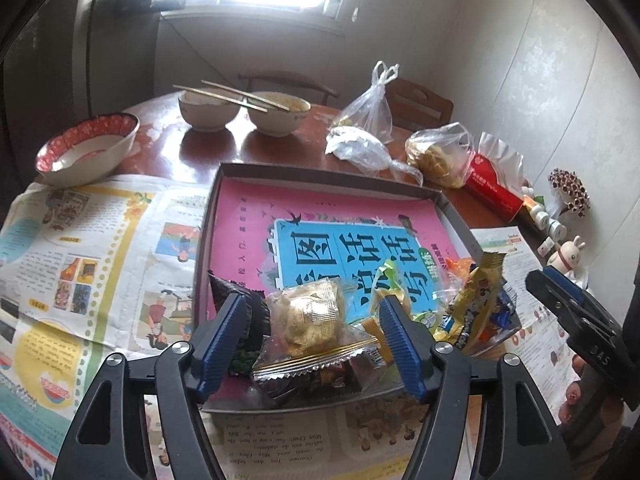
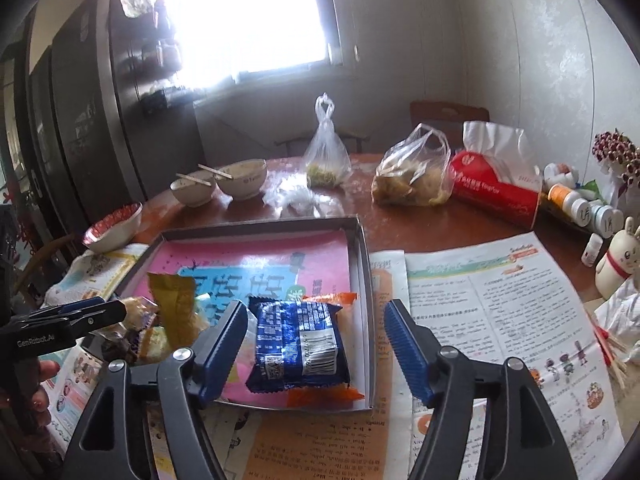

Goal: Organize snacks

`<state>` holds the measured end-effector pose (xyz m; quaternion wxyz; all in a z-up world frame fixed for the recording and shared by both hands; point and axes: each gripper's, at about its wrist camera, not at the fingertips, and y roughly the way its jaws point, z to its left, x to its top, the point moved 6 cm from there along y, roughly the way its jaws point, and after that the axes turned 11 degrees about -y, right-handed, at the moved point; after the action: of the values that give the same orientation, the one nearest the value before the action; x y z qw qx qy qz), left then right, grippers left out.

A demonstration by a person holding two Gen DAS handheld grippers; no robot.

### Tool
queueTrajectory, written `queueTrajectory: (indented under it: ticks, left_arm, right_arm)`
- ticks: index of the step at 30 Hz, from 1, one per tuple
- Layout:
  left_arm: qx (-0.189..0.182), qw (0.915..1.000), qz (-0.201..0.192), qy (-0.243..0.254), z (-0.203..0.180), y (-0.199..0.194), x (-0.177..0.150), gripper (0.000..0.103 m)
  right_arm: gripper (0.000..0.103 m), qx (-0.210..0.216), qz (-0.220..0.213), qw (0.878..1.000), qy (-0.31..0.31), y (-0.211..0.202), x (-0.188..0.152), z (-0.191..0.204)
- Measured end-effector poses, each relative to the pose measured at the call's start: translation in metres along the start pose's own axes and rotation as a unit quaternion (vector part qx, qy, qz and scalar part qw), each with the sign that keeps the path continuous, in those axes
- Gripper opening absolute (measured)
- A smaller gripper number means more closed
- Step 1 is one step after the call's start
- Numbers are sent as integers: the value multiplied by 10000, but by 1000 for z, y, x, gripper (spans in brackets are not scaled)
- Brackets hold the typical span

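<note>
A shallow grey box tray (image 1: 224, 184) lined with a pink and blue sheet holds several snack packets at its near end. My left gripper (image 1: 312, 310) is open, its fingers on either side of a clear packet with a golden cake (image 1: 316, 320). A dark packet (image 1: 224, 288) lies to its left, yellow and green packets (image 1: 472, 300) to its right. In the right wrist view my right gripper (image 2: 314, 314) is open over the tray's (image 2: 360, 248) near right corner, around a blue packet (image 2: 298, 344) lying on an orange one (image 2: 320, 396). The left gripper's finger (image 2: 92, 312) shows at the left.
Newspaper sheets (image 1: 80, 248) (image 2: 500, 312) cover the brown table around the tray. Behind stand a red-patterned bowl (image 1: 86, 148), two bowls with chopsticks (image 1: 240, 110), plastic bags of food (image 1: 440, 152), a red tissue pack (image 2: 496, 192), small bottles (image 2: 580, 204) and a rabbit figure (image 2: 620, 256).
</note>
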<state>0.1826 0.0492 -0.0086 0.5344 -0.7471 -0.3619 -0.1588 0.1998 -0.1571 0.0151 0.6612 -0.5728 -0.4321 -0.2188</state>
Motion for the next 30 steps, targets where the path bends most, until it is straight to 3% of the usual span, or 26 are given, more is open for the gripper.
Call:
queueTrajectory:
  ticks: [10,20,30]
  left_arm:
    - [-48,9997,-131,215,-13,-36,-25,78]
    - [189,9989,199,373,-22,-38,-84,78]
    - [317,9982,281,421,-22,-44,-105,78]
  right_arm:
    - [83,144,-43,9997,-172,-32,-10,23]
    - [90,81,213,9985,-506,-48,-38,40]
    - [91,156,422,9978,-477,-58,-66,54]
